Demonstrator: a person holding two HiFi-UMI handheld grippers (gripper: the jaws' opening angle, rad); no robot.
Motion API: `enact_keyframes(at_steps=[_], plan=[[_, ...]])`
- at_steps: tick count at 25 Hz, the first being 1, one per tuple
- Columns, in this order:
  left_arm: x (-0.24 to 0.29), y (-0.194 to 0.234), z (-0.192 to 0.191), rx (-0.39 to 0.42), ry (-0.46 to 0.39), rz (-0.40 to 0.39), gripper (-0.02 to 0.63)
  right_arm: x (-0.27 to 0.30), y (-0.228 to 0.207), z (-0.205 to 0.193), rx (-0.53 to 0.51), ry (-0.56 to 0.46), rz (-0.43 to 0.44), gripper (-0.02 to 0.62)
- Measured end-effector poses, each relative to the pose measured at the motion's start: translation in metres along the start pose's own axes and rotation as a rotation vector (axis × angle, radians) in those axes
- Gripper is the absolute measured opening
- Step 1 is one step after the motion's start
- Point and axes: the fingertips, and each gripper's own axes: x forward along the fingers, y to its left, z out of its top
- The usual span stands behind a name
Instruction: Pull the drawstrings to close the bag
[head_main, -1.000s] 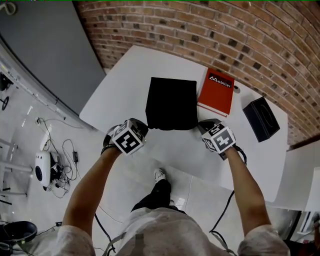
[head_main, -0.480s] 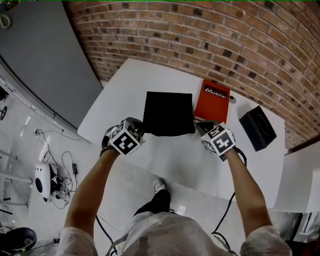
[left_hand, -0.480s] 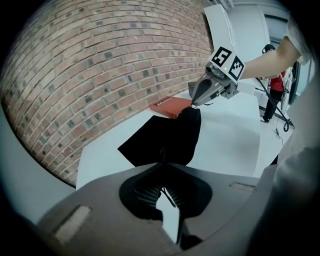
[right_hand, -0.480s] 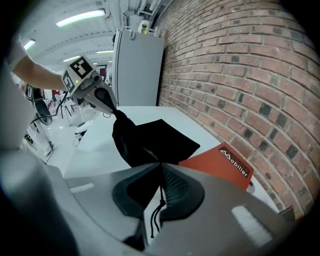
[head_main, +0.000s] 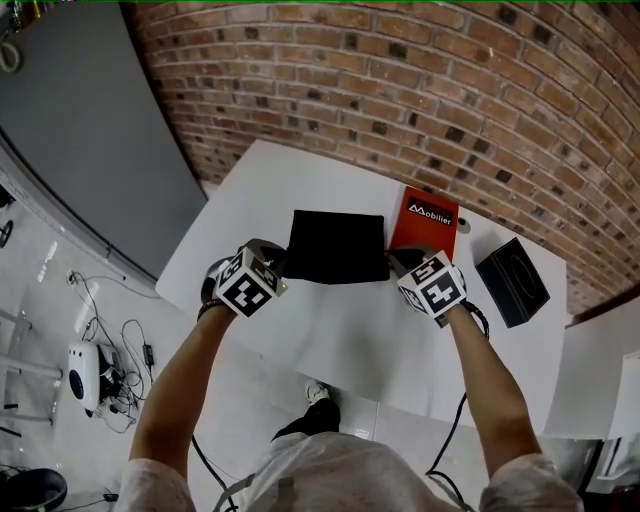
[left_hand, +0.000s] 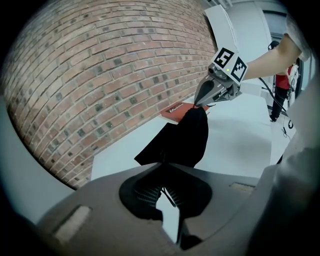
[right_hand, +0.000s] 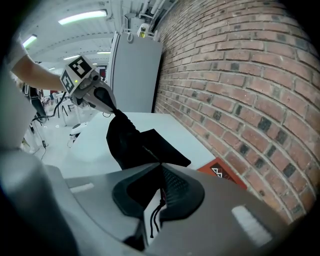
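Most of the space beyond both claws is filled by a brick wall (head_main: 400, 90), and a white table (head_main: 330, 330) is set in front of it, reaching under and ahead of the claws. A black bag (head_main: 336, 245) is stretched between the two claws. Its mouth edge is kept nearest to them, so that a cord can be drawn outward from each end. In the gripper views that edge is seen lifted and bunched at the claw tips, while the rest of the cloth is spread away from the claws over the table.

Just beyond the right claw (head_main: 397, 262), beside the bag, a red book (head_main: 425, 218) is laid flat. A black box (head_main: 512, 281) is placed further out on that claw's outer side, well apart from the bag. Neither is judged to be needed.

The left claw (head_main: 272, 262) is clenched on the left cord (left_hand: 169, 197), which is pinched between its ribbed pads. The right claw is likewise clenched on the right cord (right_hand: 163, 200), with a loose loop left hanging below its pads. Both ends are gripped so that each pull is braced against the other. The closing is judged to be under way, not finished.
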Motion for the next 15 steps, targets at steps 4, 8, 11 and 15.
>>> enact_keyframes(at_steps=[4,8,11,15], plan=[[-0.004,0.021,0.008,0.002,-0.008,0.02,0.006,0.003,-0.012,0.022,-0.01,-0.023,-0.018,0.005],[-0.01,0.046,0.022,0.013,-0.035,0.057,0.006,0.003,-0.026,0.047,-0.008,-0.056,-0.049,0.005],[-0.016,0.064,0.033,0.025,-0.058,0.083,0.006,0.001,-0.037,0.066,0.001,-0.083,-0.077,0.005],[-0.024,0.085,0.051,0.017,-0.105,0.122,0.006,-0.005,-0.049,0.088,0.03,-0.12,-0.112,0.005]])
